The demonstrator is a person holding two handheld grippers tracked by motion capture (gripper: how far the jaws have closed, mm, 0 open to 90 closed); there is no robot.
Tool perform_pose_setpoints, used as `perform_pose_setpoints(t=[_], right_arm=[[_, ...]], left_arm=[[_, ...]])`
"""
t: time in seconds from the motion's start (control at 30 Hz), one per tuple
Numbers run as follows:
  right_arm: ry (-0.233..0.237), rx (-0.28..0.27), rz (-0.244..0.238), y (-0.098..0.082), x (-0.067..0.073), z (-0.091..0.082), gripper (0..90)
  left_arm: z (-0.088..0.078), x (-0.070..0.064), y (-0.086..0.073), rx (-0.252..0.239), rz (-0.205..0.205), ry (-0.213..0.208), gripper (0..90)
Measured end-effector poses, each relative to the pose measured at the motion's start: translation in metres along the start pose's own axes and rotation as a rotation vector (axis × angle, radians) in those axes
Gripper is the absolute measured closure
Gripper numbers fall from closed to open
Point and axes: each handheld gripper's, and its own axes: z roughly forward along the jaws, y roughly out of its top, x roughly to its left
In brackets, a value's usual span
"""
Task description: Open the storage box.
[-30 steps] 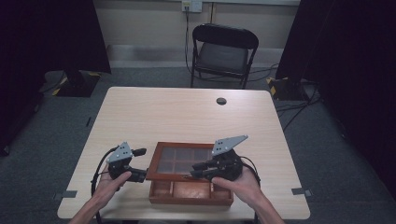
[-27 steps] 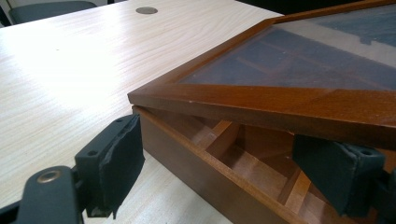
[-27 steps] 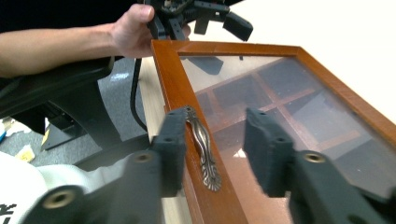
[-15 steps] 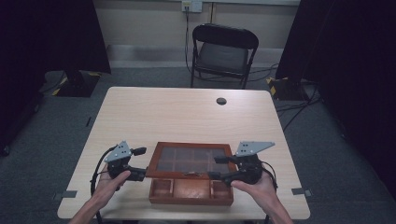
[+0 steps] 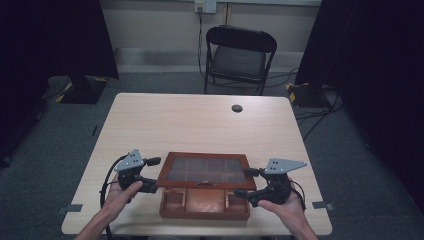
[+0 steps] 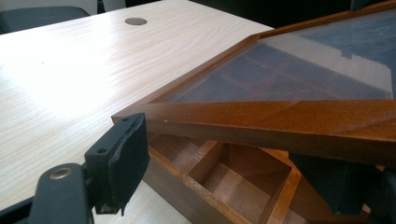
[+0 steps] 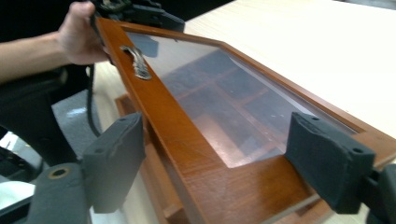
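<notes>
Box: a brown wooden box (image 5: pixel 204 204) is seen at the near edge of the desk (image 5: pixel 200 125), between the two hands; its open compartments are seen below the lid at the front.
Lid: a wooden-framed glass lid (image 5: pixel 205 170) is raised at a tilt above the box, its front edge lifted, with the dividers seen through the pane; a small metal handle (image 7: pixel 136 63) is fixed on its front rail.
Left hand-held gripper: the left hand-held gripper (image 5: pixel 150 175) is placed at the lid's left front corner; in the left gripper view its jaws are spread, one pad (image 6: pixel 122 158) just beside the corner of the frame and the other under the rail, with no squeeze shown.
Right hand-held gripper: the right hand-held gripper (image 5: pixel 246 182) is placed at the lid's right end; in the right gripper view its jaws are spread wide to either side of the frame's end, one pad (image 7: pixel 114 158) beside the front rail and the other (image 7: pixel 327 158) lying against the far rail, so the frame is straddled rather than pinched.
Hands: the left hand (image 5: pixel 122 192) and the right hand (image 5: pixel 282 206) are seen coming in from the near edge.
Desk: a pale wood top with a round dark grommet (image 5: pixel 237 108) near its far edge.
Beyond the desk: a black folding chair (image 5: pixel 239 55) is set on the grey carpet.
</notes>
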Motion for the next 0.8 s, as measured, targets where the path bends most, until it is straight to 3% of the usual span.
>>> perform_pose_setpoints(t=[0.27,0.4,0.47,0.8], right_arm=[[-0.013,-0.012,-0.015,0.004,-0.001,-0.002,16.0],[-0.020,-0.018,-0.011,0.005,-0.004,-0.004,15.5],[-0.020,-0.022,-0.010,0.005,-0.006,-0.005,15.1],[-0.053,-0.030,0.000,0.009,-0.016,-0.006,15.9]], left_arm=[[0.000,0.002,0.008,-0.015,-0.006,-0.009,23.9],[0.002,0.001,0.011,-0.018,-0.014,-0.036,26.8],[0.003,0.000,0.014,-0.015,0.004,-0.025,29.0],[0.003,0.005,0.023,-0.024,-0.006,-0.034,30.6]])
